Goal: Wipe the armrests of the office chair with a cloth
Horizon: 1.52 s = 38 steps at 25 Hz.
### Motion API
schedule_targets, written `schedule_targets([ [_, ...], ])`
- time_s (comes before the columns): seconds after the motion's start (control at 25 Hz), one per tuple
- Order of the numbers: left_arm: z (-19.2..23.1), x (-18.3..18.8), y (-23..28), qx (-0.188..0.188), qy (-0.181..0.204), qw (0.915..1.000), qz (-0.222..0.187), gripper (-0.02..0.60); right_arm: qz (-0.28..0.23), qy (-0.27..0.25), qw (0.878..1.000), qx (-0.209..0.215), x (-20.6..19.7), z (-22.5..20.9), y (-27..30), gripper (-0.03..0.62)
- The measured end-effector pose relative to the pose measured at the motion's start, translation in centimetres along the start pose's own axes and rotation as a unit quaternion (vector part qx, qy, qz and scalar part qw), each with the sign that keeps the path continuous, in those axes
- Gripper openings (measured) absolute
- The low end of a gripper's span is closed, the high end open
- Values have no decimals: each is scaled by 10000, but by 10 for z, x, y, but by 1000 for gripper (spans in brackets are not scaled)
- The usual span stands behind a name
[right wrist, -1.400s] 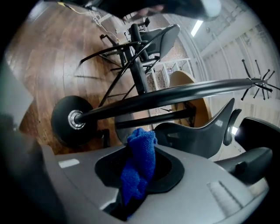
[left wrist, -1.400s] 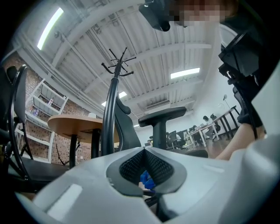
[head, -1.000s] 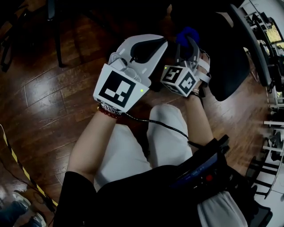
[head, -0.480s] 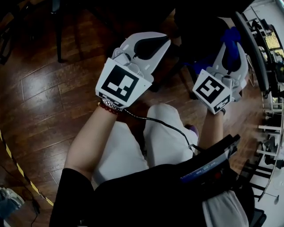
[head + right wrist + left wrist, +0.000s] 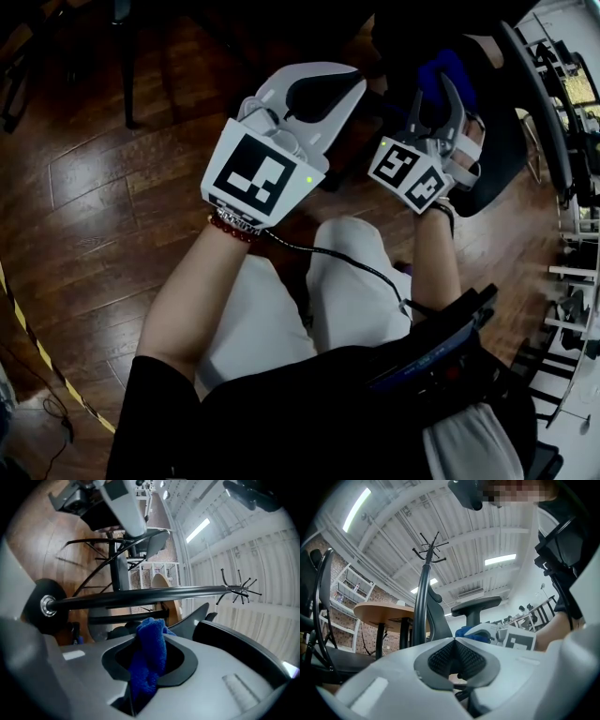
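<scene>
My right gripper (image 5: 442, 92) holds a blue cloth (image 5: 434, 67) up beside the black office chair (image 5: 502, 141) at the upper right of the head view. In the right gripper view the blue cloth (image 5: 151, 656) is bunched between the closing jaws, and the pads press on it. My left gripper (image 5: 314, 92) hovers to its left over the wooden floor. In the left gripper view its fingertips (image 5: 454, 640) meet with nothing between them. Beyond them stand a black chair armrest (image 5: 476, 605) and the right gripper (image 5: 506, 637) with the cloth.
A black coat stand (image 5: 423, 592) and a round wooden table (image 5: 386, 613) stand behind the chair. The coat stand's pole (image 5: 140, 597) crosses the right gripper view. Metal shelving (image 5: 574, 141) lines the right edge. My white-trousered knees (image 5: 352, 272) are below the grippers.
The right gripper swung out to the right with the cloth, then came back left and higher, nearer the left gripper. The left gripper stayed put.
</scene>
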<state>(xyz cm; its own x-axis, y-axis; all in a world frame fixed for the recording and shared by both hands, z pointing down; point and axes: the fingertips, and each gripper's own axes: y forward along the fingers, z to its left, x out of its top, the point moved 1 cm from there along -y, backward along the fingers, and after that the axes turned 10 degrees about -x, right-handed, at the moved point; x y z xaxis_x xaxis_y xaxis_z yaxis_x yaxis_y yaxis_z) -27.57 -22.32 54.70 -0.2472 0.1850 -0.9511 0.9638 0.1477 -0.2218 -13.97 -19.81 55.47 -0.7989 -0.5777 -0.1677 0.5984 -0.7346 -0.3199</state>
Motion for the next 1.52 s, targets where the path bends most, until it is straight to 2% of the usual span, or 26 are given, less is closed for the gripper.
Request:
schedule_targets([
  [0.24,-1,-1,0,-15,8,10000,40,5,127,28,9939,1099,-9,77,-10,71],
  [0.36,0,1,-1,0,44,10000,53,5,258,44,9860,1646,-11,116,-14,71],
  [0.44,-3,0,0,-44,89,9999,130,5,347,116,9819,1858,-15,135,-17,71],
  [0.52,-5,1,-1,-78,91,9999,122,5,380,405,9811,1853,-16,135,-18,71],
  [0.6,-1,2,-3,-43,73,9999,60,5,385,925,9803,1703,-12,119,-17,69],
  [0.72,1,-2,-3,-30,36,10000,44,5,304,1818,9763,1134,-11,62,-28,70],
  [0.76,1,-2,-2,-51,35,10000,26,5,315,2290,9686,918,-14,36,-34,70],
  [0.84,0,-2,1,-87,73,9999,31,5,446,3402,9373,607,-28,-16,-46,69],
  [0.88,0,-3,2,-105,102,9999,74,5,433,3839,9207,547,-39,-37,-50,69],
  [0.96,-4,-5,5,-155,152,9997,150,5,124,4350,8979,667,-63,-68,-50,69],
  [1.04,-6,-5,6,-191,130,9997,83,5,-314,4546,8845,1001,-73,-78,-45,71],
  [1.12,-6,-5,6,-226,81,9997,43,5,-538,4537,8825,1117,-74,-77,-44,71],
  [1.24,-14,-6,11,-383,134,9991,106,5,-293,4745,8770,700,-92,-84,-46,71],
  [1.32,-19,-5,15,-461,150,9988,119,5,-167,4999,8649,418,-104,-94,-35,71],
  [1.4,-23,-3,17,-520,154,9984,133,5,-260,5228,8508,462,-102,-95,-22,67],
  [1.44,-26,-3,19,-566,185,9981,153,5,-255,5235,8497,570,-100,-90,-17,51],
  [1.52,-33,-3,22,-715,289,9968,223,5,-28,4956,8636,924,-98,-67,-14,51],
])
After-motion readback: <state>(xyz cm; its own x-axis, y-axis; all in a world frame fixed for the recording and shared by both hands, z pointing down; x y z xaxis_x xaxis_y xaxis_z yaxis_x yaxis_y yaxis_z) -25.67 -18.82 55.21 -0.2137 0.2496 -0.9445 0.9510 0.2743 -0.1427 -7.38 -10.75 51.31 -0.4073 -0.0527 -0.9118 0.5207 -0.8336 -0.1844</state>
